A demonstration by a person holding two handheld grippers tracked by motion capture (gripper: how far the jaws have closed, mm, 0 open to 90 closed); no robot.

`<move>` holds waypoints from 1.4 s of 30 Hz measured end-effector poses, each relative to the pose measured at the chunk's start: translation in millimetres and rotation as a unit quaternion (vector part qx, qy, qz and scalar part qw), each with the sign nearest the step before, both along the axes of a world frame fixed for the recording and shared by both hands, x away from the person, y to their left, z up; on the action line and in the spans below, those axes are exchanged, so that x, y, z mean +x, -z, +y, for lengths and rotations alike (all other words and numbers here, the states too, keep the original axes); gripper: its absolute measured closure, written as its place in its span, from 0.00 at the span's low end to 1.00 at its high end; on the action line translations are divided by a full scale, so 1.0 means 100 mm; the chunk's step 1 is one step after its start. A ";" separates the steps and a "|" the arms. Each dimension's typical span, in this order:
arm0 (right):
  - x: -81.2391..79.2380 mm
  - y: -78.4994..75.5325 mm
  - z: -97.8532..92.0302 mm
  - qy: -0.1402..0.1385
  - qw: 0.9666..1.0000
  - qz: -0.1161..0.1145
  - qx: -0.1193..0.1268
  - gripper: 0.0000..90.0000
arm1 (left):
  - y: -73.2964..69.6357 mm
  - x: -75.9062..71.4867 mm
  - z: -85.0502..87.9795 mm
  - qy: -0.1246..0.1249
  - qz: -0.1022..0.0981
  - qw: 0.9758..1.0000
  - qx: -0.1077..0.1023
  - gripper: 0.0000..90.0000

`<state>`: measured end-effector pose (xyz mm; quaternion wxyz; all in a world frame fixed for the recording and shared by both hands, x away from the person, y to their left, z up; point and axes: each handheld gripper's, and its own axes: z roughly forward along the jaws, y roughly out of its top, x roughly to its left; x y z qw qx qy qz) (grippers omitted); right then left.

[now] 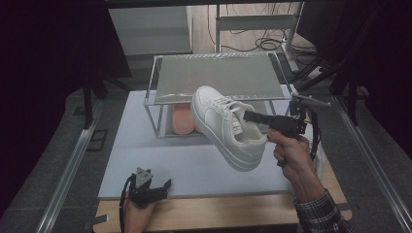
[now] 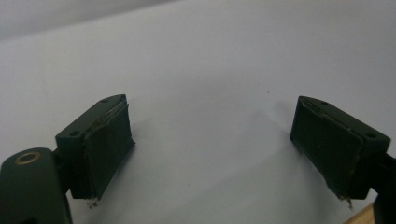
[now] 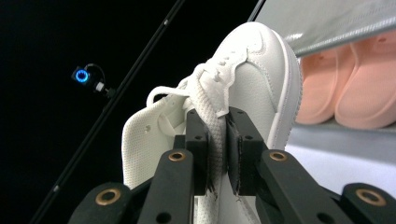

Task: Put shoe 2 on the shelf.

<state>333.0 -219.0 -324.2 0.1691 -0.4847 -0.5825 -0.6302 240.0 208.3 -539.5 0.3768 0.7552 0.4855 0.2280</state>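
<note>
A pale sheet covers the table [image 1: 160,160], and at its far end stands a two-tier shoe rack [image 1: 218,77] with a pink pair [image 1: 183,119] on the lower shelf. The white sneaker [image 1: 224,127] hangs in the air just in front of the rack, clear of the sheet, its toe pointing up toward the rack's top shelf and its heel down toward the person. The right gripper [image 1: 248,116] pinches the sneaker's tongue, jaws narrow, reaching in from the rack's right side. The left gripper [image 1: 156,187] rests well back from the rack at the sheet's near edge, jaws wide and holding nothing. My guess: the toe leads onto a shelf.
</note>
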 end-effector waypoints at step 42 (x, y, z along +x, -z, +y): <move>0.97 -0.07 0.41 0.142 0.989 -0.003 -0.042 0.88 | 0.00 0.00 0.00 0.000 0.000 1.000 0.001 0.14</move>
